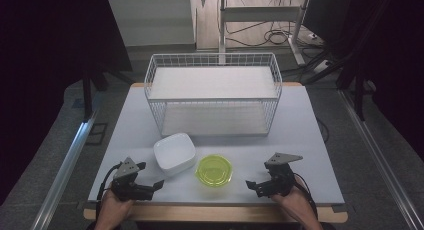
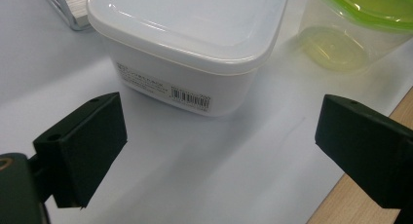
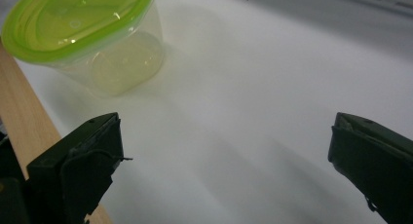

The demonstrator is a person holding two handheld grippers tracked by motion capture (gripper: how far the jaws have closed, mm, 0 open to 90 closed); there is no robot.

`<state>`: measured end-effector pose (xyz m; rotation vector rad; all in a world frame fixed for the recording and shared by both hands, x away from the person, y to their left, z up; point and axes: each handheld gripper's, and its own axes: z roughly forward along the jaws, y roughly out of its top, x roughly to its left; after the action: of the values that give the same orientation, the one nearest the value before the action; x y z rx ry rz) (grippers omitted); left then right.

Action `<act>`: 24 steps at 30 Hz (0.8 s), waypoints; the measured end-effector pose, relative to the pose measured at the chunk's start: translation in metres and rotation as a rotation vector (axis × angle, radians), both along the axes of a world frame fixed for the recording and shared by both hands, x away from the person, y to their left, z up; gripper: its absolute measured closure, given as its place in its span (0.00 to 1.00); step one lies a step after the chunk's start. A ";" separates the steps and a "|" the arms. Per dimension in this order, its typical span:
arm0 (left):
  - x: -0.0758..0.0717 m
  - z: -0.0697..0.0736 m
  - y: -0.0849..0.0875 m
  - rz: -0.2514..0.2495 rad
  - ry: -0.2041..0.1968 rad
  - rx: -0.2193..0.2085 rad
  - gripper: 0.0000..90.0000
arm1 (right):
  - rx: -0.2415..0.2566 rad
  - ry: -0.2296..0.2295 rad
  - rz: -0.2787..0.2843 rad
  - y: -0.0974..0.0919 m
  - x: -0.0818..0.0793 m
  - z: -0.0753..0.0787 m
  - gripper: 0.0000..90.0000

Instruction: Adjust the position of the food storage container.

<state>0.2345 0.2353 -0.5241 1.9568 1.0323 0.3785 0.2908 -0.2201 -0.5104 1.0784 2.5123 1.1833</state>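
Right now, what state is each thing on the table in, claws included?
White lidded container: lid on, upright, on the table beside the green one.
Green-lidded clear container: lid on, upright, looks empty.
Wire shelf rack: upright, both shelves bare.
Left claw: open, holding nothing, short of the white container.
Right claw: open, holding nothing, pointing toward the green-lidded container.

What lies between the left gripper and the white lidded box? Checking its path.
Only bare white table separates left gripper from white lidded box, per left gripper view.
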 end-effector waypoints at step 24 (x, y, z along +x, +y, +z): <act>0.001 -0.002 -0.004 -0.015 -0.001 0.014 0.04 | 0.012 0.009 -0.011 0.001 0.001 0.009 0.21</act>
<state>0.2355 0.2318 -0.5261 1.9754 1.0163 0.3791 0.2923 -0.2187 -0.5012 1.1016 2.5058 1.1952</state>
